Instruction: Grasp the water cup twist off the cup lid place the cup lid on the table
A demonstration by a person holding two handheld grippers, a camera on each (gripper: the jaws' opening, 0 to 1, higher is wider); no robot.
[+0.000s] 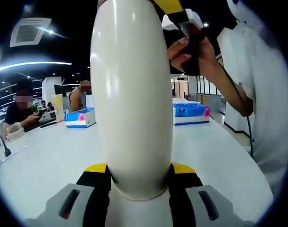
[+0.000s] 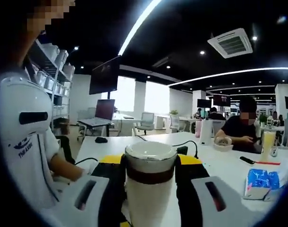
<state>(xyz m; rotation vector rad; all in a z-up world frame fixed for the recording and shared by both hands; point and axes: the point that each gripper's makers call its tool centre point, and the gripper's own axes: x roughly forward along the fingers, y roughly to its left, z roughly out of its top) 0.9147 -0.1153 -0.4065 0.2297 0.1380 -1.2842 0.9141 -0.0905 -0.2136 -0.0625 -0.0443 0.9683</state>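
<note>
Left gripper view: the left claw (image 1: 139, 182) is closed on the water cup (image 1: 132, 94) — its yellow-and-black pads press the rounded cream body from both sides, low in the picture, with the cup running up and away from the camera

Right gripper view: the right claw (image 2: 150, 177) is closed around the cup's other end, pads flanking the brown band just under the cup lid (image 2: 150, 151), so the lid end points at this camera

Cup position: held between the 2 claws, seemingly lifted off the white desk (image 1: 54, 156) rather than standing on it

Lid state: seemingly on the cup still; whether it has loosened at all I cannot tell

Step in hand: by my reading, the twist — body braced by the left, lid end turned by the right

Doing it well: the right pads look to sit on the band and upper body more than on the lid itself; a grip nearer the lid's rim would likely turn the lid instead of the whole cup

Bracing: keep the left squeeze firm, since the smooth rounded body could spin in the pads

Setting down: bare desk lies ahead of the right claw, beside the blue tissue pack (image 2: 259, 182) — room enough for the lid
</note>
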